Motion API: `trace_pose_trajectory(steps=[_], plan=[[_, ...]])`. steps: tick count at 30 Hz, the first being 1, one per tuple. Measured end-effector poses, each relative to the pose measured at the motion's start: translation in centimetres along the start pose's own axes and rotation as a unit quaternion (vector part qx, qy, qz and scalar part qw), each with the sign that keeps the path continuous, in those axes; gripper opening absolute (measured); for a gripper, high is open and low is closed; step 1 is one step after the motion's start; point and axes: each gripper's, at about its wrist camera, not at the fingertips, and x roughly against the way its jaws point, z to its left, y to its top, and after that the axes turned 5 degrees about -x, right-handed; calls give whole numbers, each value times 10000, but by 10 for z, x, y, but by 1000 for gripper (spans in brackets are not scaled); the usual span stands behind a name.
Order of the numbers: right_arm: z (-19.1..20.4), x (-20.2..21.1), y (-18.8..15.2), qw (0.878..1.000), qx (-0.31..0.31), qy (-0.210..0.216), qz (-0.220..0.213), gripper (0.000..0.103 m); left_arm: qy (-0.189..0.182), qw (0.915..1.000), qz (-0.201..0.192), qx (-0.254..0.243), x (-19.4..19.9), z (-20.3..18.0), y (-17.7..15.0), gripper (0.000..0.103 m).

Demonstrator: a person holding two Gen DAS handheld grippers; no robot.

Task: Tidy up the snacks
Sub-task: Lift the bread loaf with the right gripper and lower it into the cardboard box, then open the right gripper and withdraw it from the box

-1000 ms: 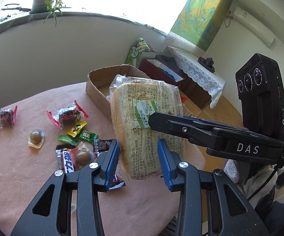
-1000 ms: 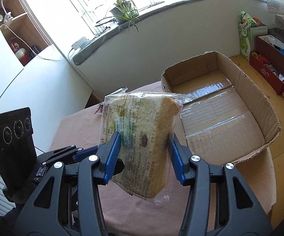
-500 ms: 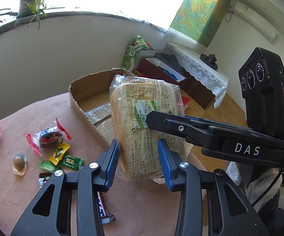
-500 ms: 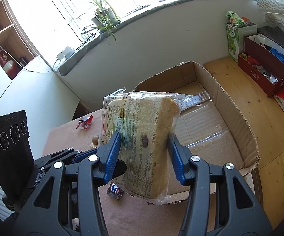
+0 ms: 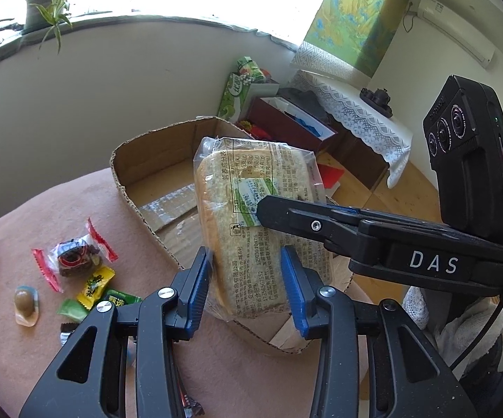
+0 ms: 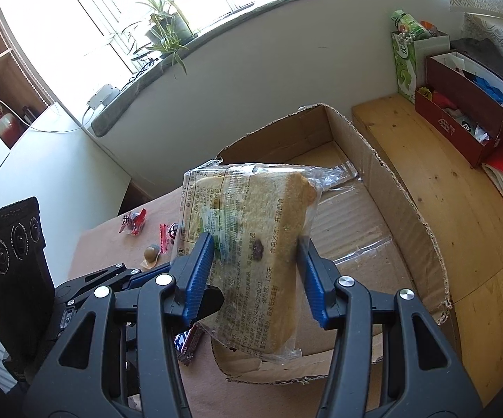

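Bread packet [image 6: 251, 254] hung in the air over the cardboard box [image 6: 401, 188], pinched between your right gripper [image 6: 255, 271] pads. Your left gripper [image 5: 246, 289] stood spread around its lower end, candies [image 5: 77, 264] beside.

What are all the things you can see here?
bread pack: one, tan in clear wrap, held up over the box
cardboard box: one, brown, open, on the table
candies: several, red, yellow, green, loose on the table
table: one, pink cloth
plant: one, green, windowsill
red box: one, floor by the wall
right tool: one, black and blue, gripping the bread
left tool: one, black and blue, either side of the bread
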Motion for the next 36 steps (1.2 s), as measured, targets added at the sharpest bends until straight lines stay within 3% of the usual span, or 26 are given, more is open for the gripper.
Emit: trace_pose_trajectory(steps=[6, 11, 14, 18, 22, 26, 28, 36], plan=[[2, -5, -2, 9992, 91, -397, -45, 53, 249, 9997, 24, -74, 0, -2, -1, 39], [3, -2, -5, 9987, 69, -489, -122, 53, 321, 9995, 17, -39, 5, 3, -6, 39], [8, 6, -5, 9977, 155, -599, -280, 66, 383, 9992, 20, -105, 6, 1, -7, 39], [16, 16, -7, 9970, 278, -616, -369, 67, 473, 9988, -21, -151, 11, -1, -9, 39], [18, 23, -10, 9961, 282, -704, -454, 70, 724, 9971, -62, -229, 15, -1, -11, 50], [16, 33, -14, 9961, 218, -695, -505, 71, 833, 9962, -109, -230, 23, 1, -14, 51], [16, 37, -17, 9958, 199, -722, -526, 71, 986, 9945, -150, -329, 26, 0, -17, 60], [16, 55, -36, 9951, 176, -728, -647, 71, 935, 9953, -254, -61, 54, 16, -38, 60]])
